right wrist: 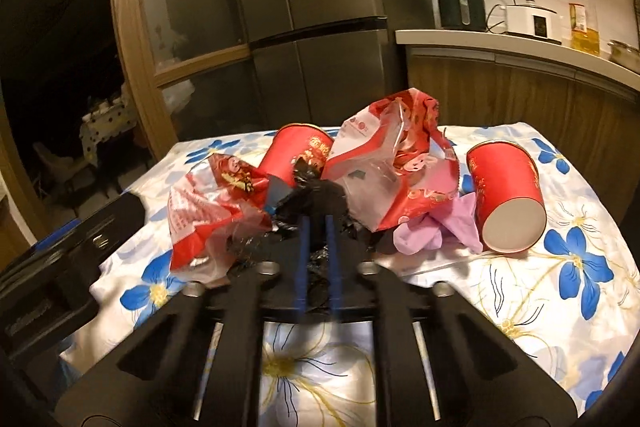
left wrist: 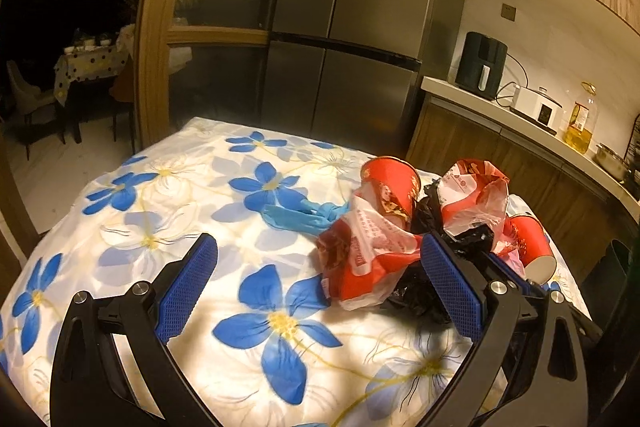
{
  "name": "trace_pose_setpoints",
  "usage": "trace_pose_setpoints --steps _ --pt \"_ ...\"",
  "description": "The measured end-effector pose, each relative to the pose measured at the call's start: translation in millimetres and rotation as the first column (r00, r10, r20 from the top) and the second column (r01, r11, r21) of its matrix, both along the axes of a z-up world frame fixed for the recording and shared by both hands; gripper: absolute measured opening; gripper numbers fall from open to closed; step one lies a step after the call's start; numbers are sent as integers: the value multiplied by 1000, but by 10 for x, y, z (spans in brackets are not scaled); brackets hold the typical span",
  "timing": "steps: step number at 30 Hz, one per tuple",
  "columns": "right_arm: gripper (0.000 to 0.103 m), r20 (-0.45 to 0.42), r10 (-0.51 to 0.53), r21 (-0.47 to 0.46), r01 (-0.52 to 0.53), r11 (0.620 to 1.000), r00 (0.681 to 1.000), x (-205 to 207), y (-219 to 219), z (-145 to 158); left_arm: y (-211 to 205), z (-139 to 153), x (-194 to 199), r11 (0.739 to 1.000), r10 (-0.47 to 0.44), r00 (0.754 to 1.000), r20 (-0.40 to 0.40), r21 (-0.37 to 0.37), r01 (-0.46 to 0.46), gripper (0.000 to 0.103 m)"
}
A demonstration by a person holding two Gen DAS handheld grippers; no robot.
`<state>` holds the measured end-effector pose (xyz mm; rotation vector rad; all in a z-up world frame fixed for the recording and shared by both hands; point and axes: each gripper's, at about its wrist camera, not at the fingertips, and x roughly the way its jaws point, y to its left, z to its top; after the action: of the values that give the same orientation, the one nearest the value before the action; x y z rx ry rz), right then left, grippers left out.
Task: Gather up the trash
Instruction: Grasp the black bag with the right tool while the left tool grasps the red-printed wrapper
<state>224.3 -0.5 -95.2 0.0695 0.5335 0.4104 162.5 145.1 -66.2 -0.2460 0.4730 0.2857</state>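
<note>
1. My right gripper [right wrist: 318, 223] has its blue fingers [right wrist: 303, 259] drawn close together, clamped on a crumpled black plastic bag [right wrist: 316, 199] that bunches up between and around them.
2. My left gripper [left wrist: 320, 263] stands wide apart, holding nothing; its left finger [left wrist: 188, 291] hangs over bare cloth, and its right finger [left wrist: 452, 287] is just beside the near edge of the trash heap.
3. The trash sits in one loose heap on the table [left wrist: 160, 187], toward its right and far side in the left wrist view, on a white cloth printed with big blue flowers.
4. The black bag is glossy, thin and wrinkled, and lies at the middle of the heap, partly under the wrappers.
5. A red and white snack wrapper [right wrist: 208, 203], torn and partly clear, lies left of the black bag, touching it.
6. A second red and clear wrapper [right wrist: 384, 163] stands puffed up right of the bag, its open mouth facing up.
7. A red paper cup [right wrist: 506, 199] with gold print lies on its side at the right of the heap, its pale bottom turned to the near side.
8. Another red cup [right wrist: 292, 155] lies tilted at the far side, behind the wrappers.
9. A crumpled lilac glove [right wrist: 436, 227] lies between the right wrapper and the right cup, touching both.
10. A blue glove [left wrist: 304, 215] lies flat on the cloth at the left edge of the heap.
</note>
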Motion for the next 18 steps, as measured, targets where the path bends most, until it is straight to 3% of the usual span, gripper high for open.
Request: trace_pose_setpoints --steps 10,18 --pt "0 30 10 41 -11 999 1000 -350 -366 130 -34 -132 381 997 -58 997 -55 -58 54 97" --pt "0 62 -5 54 2 999 998 -620 -707 260 -35 -264 595 989 -94 990 -108 -123 81 85"
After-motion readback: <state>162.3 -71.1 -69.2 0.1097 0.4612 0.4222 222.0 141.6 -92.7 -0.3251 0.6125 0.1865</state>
